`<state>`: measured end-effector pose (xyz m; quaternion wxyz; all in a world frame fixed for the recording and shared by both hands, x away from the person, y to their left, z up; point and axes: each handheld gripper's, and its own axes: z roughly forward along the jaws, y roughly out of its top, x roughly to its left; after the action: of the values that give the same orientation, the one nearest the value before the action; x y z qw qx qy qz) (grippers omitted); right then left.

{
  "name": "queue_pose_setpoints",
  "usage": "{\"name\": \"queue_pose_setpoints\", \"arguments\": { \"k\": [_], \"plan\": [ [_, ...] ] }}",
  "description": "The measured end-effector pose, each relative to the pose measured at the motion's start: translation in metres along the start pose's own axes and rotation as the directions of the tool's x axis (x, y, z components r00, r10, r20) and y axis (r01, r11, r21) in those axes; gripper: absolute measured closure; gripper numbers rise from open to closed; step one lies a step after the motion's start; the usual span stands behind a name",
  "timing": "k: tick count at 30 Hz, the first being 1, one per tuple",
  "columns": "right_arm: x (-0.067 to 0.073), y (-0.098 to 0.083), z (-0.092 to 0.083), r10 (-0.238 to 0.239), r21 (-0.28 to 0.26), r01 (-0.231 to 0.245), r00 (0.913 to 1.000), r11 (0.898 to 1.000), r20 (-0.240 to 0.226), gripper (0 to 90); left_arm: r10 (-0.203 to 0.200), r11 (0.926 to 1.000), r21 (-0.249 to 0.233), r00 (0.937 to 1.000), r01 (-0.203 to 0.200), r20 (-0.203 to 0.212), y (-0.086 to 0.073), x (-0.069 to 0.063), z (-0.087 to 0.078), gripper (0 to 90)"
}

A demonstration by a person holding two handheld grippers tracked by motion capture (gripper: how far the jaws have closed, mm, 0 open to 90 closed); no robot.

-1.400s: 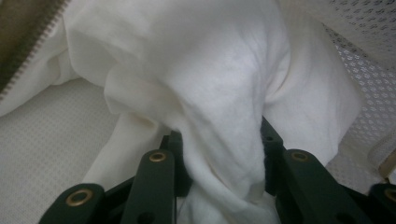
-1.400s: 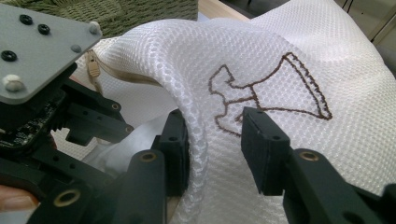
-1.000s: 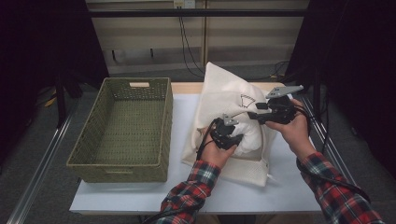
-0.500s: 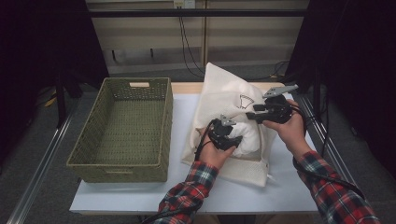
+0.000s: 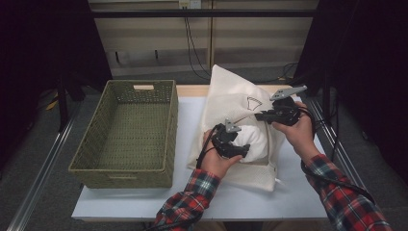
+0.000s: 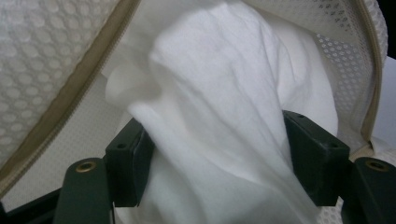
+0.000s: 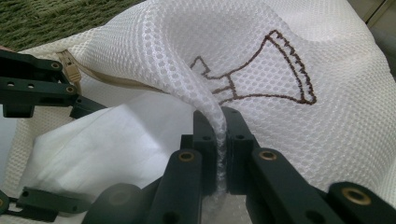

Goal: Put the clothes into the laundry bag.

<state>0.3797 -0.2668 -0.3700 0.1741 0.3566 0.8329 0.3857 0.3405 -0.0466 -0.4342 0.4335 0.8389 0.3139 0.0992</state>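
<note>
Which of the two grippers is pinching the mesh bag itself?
The right gripper: its jaws are shut on a fold of the mesh bag. The left gripper straddles the white cloth instead.

text: none readable | sign: brown stitched outline on mesh bag [image 7: 261, 70]

A white-topped table [image 5: 159, 197] with a wooden far edge carries two things. A green woven basket [image 5: 126, 134] stands on its left part, well to the left of the left gripper [image 5: 230, 143]. A cream mesh laundry bag [image 5: 235, 98] lies on the right part, under and between both tools; the right gripper [image 5: 263, 115] sits over its upper right area. White cloth [image 5: 252, 139] bulges from the bag's opening just beside the left gripper. Bare tabletop shows nearer the person.
</note>
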Motion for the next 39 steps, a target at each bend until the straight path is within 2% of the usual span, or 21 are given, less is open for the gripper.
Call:
{"name": "queue_pose_setpoints", "arguments": {
  "k": [3, 5, 7, 11, 14, 15, 17, 19, 22, 23, 24, 26, 27, 30, 33, 39],
  "plan": [
    [0.000, -0.002, 0.000, 0.010, 0.000, -0.010, 0.9999, 1.000, -0.007, 85.8, -0.002, 0.9996, 0.028, 1.0000, 0.002, -0.001, -0.003, -0.001, 0.000, 29.3],
    [0.000, -0.002, 0.000, 0.012, -0.004, -0.012, 0.9999, 1.000, -0.011, 85.9, 0.012, 0.9993, 0.036, 0.9999, -0.012, -0.005, -0.005, -0.001, -0.001, 28.9],
    [0.000, -0.001, -0.001, 0.008, -0.005, -0.009, 0.9998, 1.000, -0.017, 85.9, 0.001, 0.9986, 0.054, 1.0000, -0.001, 0.003, -0.007, -0.001, 0.000, 28.9],
    [0.000, 0.000, -0.004, 0.008, -0.011, -0.008, 0.9998, 1.000, -0.015, 85.8, 0.018, 0.9970, 0.076, 0.9998, -0.019, 0.007, -0.014, -0.002, 0.005, 32.3],
    [0.001, 0.001, -0.006, 0.004, -0.012, -0.004, 0.9998, 1.000, -0.018, 85.7, 0.029, 0.9930, 0.114, 0.9992, -0.032, 0.027, -0.019, -0.002, 0.012, 37.2],
    [0.001, 0.001, -0.006, 0.002, -0.011, -0.002, 0.9999, 1.000, -0.011, 85.7, 0.032, 0.9925, 0.117, 0.9994, -0.033, 0.015, -0.020, -0.003, 0.014, 40.4],
    [0.001, 0.002, -0.007, 0.000, -0.008, 0.000, 0.9999, 1.000, -0.012, 85.8, 0.017, 0.9920, 0.125, 0.9996, -0.020, 0.025, -0.020, -0.002, 0.017, 45.5],
    [0.001, 0.002, -0.007, -0.003, -0.009, 0.003, 0.9999, 1.000, -0.013, 85.8, 0.021, 0.9911, 0.131, 0.9995, -0.024, 0.023, -0.021, -0.002, 0.020, 51.7],
    [0.002, 0.002, -0.007, -0.005, -0.009, 0.005, 0.9999, 1.000, -0.012, 85.8, 0.027, 0.9891, 0.145, 0.9996, -0.027, 0.001, -0.021, -0.003, 0.023, 64.4],
    [0.002, 0.001, -0.006, -0.010, -0.005, 0.010, 0.9999, 1.000, -0.012, 85.8, 0.023, 0.9889, 0.147, 0.9997, -0.024, 0.009, -0.020, -0.003, 0.023, 68.6],
    [0.003, 0.001, -0.006, -0.009, -0.001, 0.009, 0.9999, 1.000, -0.014, 85.8, 0.016, 0.9898, 0.142, 0.9997, -0.014, -0.017, -0.020, -0.005, 0.025, 72.1],
    [0.003, 0.001, -0.005, -0.013, -0.005, 0.013, 0.9998, 1.000, -0.015, 85.8, 0.004, 0.9902, 0.140, 0.9997, 0.000, -0.024, -0.018, -0.006, 0.026, 76.3],
    [0.003, 0.001, -0.005, -0.012, -0.008, 0.012, 0.9998, 1.000, -0.016, 85.8, 0.005, 0.9899, 0.142, 0.9999, -0.003, -0.016, -0.018, -0.005, 0.026, 77.2],
    [0.003, 0.001, -0.006, -0.013, -0.010, 0.013, 0.9997, 1.000, -0.021, 85.9, -0.004, 0.9913, 0.131, 0.9996, 0.008, -0.029, -0.016, -0.006, 0.026, 79.1],
    [0.004, 0.001, -0.007, -0.013, -0.018, 0.013, 0.9998, 1.000, -0.018, 85.9, -0.026, 0.9932, 0.113, 0.9992, 0.029, -0.029, -0.012, -0.005, 0.027, 79.8],
    [0.003, 0.001, -0.008, -0.012, -0.023, 0.011, 0.9996, 1.000, -0.025, 86.1, -0.027, 0.9954, 0.090, 0.9987, 0.031, -0.042, -0.007, -0.006, 0.030, 80.4]
  ]
}}
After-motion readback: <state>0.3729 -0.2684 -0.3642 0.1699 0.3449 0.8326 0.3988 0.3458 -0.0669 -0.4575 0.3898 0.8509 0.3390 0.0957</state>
